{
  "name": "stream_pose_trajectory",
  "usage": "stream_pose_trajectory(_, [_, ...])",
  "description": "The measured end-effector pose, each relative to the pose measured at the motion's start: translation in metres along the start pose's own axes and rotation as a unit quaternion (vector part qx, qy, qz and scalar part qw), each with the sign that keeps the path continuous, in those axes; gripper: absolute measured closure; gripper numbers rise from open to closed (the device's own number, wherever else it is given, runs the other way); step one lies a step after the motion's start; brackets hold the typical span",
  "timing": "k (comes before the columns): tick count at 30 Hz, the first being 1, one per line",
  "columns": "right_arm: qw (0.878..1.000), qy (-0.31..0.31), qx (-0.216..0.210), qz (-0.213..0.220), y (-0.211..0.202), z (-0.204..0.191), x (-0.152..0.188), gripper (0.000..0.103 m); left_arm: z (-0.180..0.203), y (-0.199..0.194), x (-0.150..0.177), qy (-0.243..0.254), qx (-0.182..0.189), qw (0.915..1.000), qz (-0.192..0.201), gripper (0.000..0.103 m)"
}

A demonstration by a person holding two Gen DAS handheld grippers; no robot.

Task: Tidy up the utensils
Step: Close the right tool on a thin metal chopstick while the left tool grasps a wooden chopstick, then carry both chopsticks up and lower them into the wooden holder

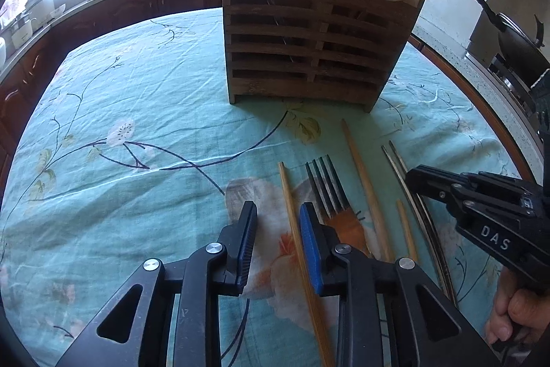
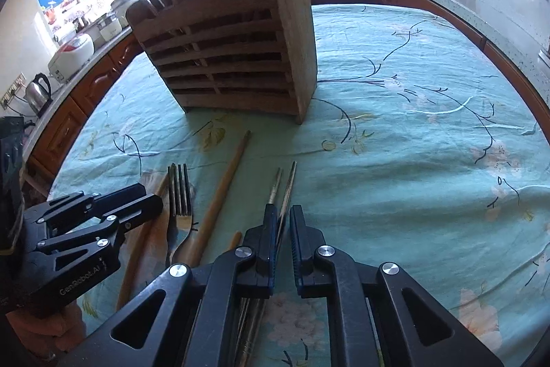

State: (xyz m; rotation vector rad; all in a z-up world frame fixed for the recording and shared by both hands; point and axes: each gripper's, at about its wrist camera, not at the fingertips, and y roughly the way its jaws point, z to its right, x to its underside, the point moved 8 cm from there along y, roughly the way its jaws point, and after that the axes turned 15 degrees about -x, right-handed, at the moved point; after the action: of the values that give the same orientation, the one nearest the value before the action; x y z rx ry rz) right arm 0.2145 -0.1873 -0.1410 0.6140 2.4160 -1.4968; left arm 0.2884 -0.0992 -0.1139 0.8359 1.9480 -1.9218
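The right gripper [image 2: 282, 222] hangs low over the floral tablecloth [image 2: 412, 133], its jaws nearly closed around two metal chopsticks [image 2: 287, 184], with a fork [image 2: 179, 195], wooden chopsticks [image 2: 220, 195] and the left gripper [image 2: 151, 198] alongside, before the slatted wooden holder [image 2: 233, 57].

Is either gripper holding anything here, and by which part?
Left gripper straddles a wooden chopstick mid-length; contact unclear. Right gripper is nearly shut around the metal chopsticks, mid-shaft; grip unconfirmed.

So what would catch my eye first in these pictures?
Probably the slatted wooden utensil holder standing mid-table on the teal floral tablecloth, chopsticks poking out. In front of it lie a fork, wooden chopsticks and metal chopsticks, with two black grippers reaching toward them.
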Motion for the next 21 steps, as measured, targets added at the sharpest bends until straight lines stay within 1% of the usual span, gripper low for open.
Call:
stream_pose_trajectory(4, [1.0,-0.019,0.016,0.001,0.009,-0.002,-0.011,0.095,0.0,0.001,-0.005,-0.001,0.001,1.0,-0.003,0.078])
stream_pose_trajectory(7, [1.0,-0.016,0.014,0.003,0.014,0.004,-0.021,0.095,0.002,0.003,-0.009,0.006,-0.005,1.0,-0.001,0.078])
stream_pose_trajectory(10, [1.0,-0.016,0.007,0.01,0.02,0.007,-0.028,0.095,0.007,0.004,-0.012,0.018,-0.014,0.9997,0.004,0.08])
stream_pose_trajectory(12, [1.0,-0.011,0.002,0.016,0.02,0.008,-0.028,0.095,0.008,0.006,-0.014,0.027,-0.022,0.9993,0.011,0.09])
stream_pose_trajectory(14, [1.0,-0.015,0.003,0.019,0.02,0.008,-0.028,0.095,0.009,0.006,-0.015,0.026,-0.017,0.9994,0.012,0.097])
stream_pose_trajectory(16, [1.0,-0.008,-0.002,0.02,0.018,0.009,-0.027,0.097,0.007,0.007,-0.015,0.018,-0.01,0.9997,0.009,0.099])
stream_pose_trajectory(18, [0.999,0.011,-0.022,0.024,0.012,0.012,-0.026,0.098,0.003,0.006,-0.014,0.011,-0.003,0.9999,0.007,0.1])
stream_pose_trajectory(21, [0.998,0.021,-0.035,0.041,-0.005,0.013,-0.023,0.098,-0.008,-0.006,-0.011,-0.009,0.005,0.9999,0.012,0.1])
